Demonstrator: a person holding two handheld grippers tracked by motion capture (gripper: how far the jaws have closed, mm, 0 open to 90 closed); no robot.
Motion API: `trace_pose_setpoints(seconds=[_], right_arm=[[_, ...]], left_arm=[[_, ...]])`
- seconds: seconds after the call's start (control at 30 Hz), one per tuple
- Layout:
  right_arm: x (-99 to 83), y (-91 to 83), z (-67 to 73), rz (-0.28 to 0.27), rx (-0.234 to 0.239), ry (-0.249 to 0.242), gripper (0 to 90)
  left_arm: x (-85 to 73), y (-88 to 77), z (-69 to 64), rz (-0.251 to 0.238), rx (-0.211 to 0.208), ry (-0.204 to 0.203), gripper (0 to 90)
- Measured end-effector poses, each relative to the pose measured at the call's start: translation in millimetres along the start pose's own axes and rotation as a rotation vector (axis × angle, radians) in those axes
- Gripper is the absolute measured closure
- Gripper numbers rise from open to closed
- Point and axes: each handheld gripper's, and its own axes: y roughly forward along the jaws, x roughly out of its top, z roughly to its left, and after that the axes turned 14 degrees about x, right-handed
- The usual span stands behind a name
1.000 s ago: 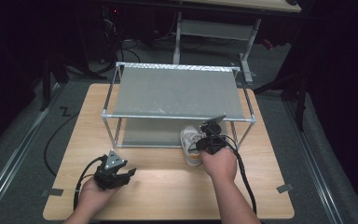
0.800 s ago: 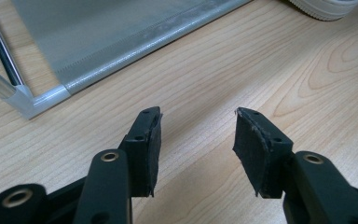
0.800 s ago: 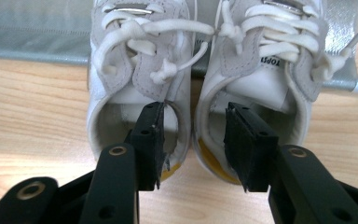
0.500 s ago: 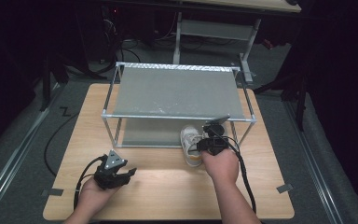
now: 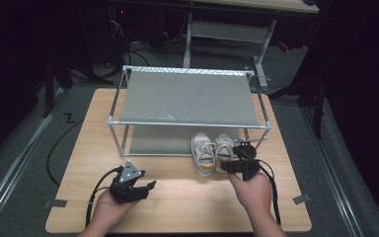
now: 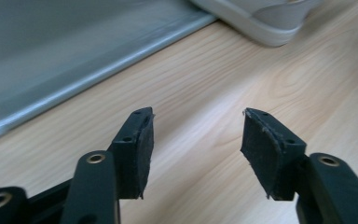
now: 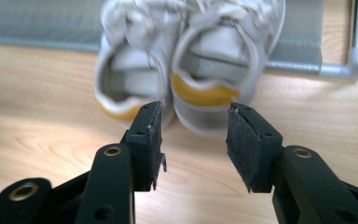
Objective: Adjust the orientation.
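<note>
Grippers back off a pair of small sneakers at the shoe rack's lower shelf.

Left gripper [image 5: 150, 185], jaws just widened, holds nothing; right gripper [image 5: 225, 165], half open and empty, sits behind the sneakers [image 5: 212, 150], half under the rack [image 5: 190, 123] — a careless nudge could skew them.

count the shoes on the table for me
2. Both small white lace-up sneakers with yellow heel patches stand side by side on the wooden table, toes under the metal rack's front edge: one on the left, one on the right. No others visible.
</note>
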Motion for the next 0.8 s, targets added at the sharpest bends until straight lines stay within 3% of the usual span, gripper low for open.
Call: trace_pose_setpoints(seconds=[0.07,0.1,0.17,0.23,0.3,0.4,0.47,0.57,0.7,0.8], right_arm=[[-11.8,0.4,-6.8,-0.013,0.013,-0.01,57.7],[-18.2,1.3,-10.4,-0.023,0.02,-0.02,58.5],[-30.6,5.3,-17.0,-0.047,0.036,-0.057,60.8],[-40.1,9.2,-20.4,-0.082,0.031,-0.113,64.4],[-47.8,12.6,-22.4,-0.118,0.012,-0.186,70.2],[-58.7,18.0,-23.8,-0.174,-0.036,-0.31,83.4],[-65.4,22.9,-26.2,-0.213,-0.028,-0.369,89.5],[-63.0,26.4,-29.9,-0.258,0.043,-0.337,90.0],[-57.4,27.3,-24.8,-0.336,0.077,-0.308,90.0],[-52.1,37.8,-22.1,-0.328,0.031,-0.294,90.0]], left_arm=[[5.2,5.9,-14.1,0.005,-0.026,-0.008,41.2],[8.7,9.5,-25.0,0.009,-0.029,0.008,39.9],[12.6,14.5,-40.4,0.005,-0.012,0.035,38.9],[17.1,21.7,-54.5,-0.012,-0.005,0.013,40.9],[22.0,32.0,-71.1,-0.031,-0.01,-0.047,49.5],[26.9,42.8,-90.5,-0.026,0.011,-0.049,63.7],[32.9,50.9,-106.3,-0.041,0.031,-0.063,75.7],[45.0,62.0,-125.2,-0.058,0.077,-0.059,88.2],[60.4,77.3,-135.2,-0.061,0.129,-0.103,89.8],[70.0,80.0,-136.4,-0.112,0.163,-0.125,89.9]])
